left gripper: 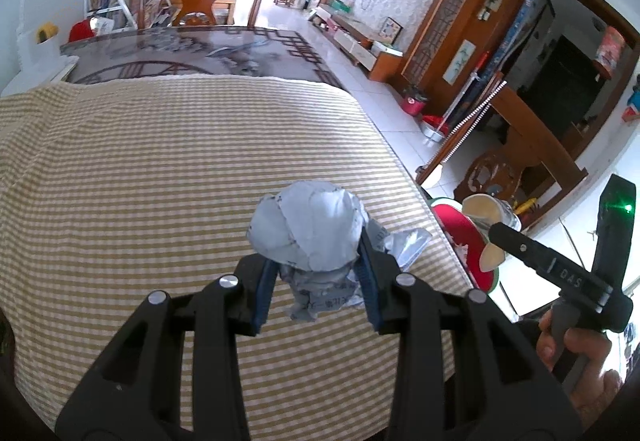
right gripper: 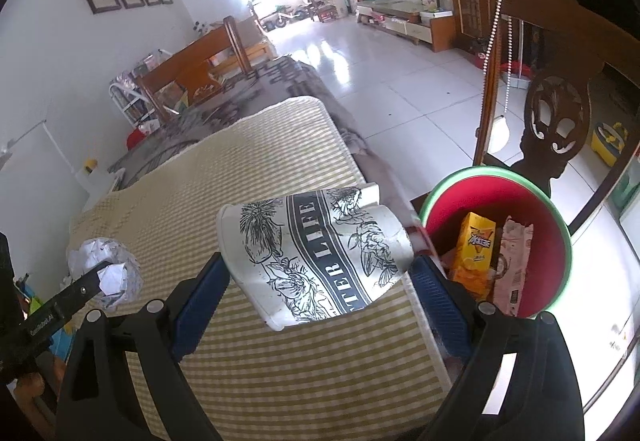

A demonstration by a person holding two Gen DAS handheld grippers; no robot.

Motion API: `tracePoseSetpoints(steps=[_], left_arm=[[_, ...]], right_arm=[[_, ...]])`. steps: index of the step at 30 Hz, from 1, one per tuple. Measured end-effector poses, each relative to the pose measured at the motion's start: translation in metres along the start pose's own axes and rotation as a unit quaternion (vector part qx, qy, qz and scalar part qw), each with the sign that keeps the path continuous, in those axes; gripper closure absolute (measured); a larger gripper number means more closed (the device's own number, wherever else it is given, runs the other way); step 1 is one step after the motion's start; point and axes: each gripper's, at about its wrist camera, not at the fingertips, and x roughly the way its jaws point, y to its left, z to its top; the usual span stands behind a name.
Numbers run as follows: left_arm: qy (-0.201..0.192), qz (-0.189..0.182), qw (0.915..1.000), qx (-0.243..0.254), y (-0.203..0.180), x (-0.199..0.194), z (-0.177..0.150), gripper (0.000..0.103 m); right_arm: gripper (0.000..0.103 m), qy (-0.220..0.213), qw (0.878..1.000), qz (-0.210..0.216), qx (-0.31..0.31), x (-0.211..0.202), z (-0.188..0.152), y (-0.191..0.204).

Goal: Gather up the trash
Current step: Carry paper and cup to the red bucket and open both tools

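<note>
Now the right claw (right gripper: 316, 281) is clamping a crushed paper cup (right gripper: 316, 257), its long axis lying across the fingers, just left of the red bin (right gripper: 560, 237), so this claw is the nearer one. Meanwhile the left claw (left gripper: 316, 281) is gripping a crumpled paper ball (left gripper: 308, 229) above the striped surface (left gripper: 160, 169). The bin is already holding a yellow carton (right gripper: 476, 245) and a pink wrapper (right gripper: 514, 265).

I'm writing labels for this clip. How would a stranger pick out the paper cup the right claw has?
Start at the table with the yellow checked tablecloth and go to its right edge, beside the red bin. There the right claw grips a flattened white paper cup. Its black flower drawings and dark lettered band set it apart from the plain crumpled paper ball.
</note>
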Motion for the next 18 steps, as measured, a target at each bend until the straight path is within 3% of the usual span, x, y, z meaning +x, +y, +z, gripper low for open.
tracePoseSetpoints(steps=[12,18], left_arm=[[0.009,-0.03,0.9986,0.043,-0.043,0.012,0.005,0.068],[0.014,-0.041,0.9972,0.061,-0.063,0.021,0.009,0.068]], right_arm=[[0.014,-0.014,0.999,-0.013,0.03,-0.016,0.002,-0.031],[0.014,-0.016,0.998,0.002,0.055,-0.022,0.003,-0.044]])
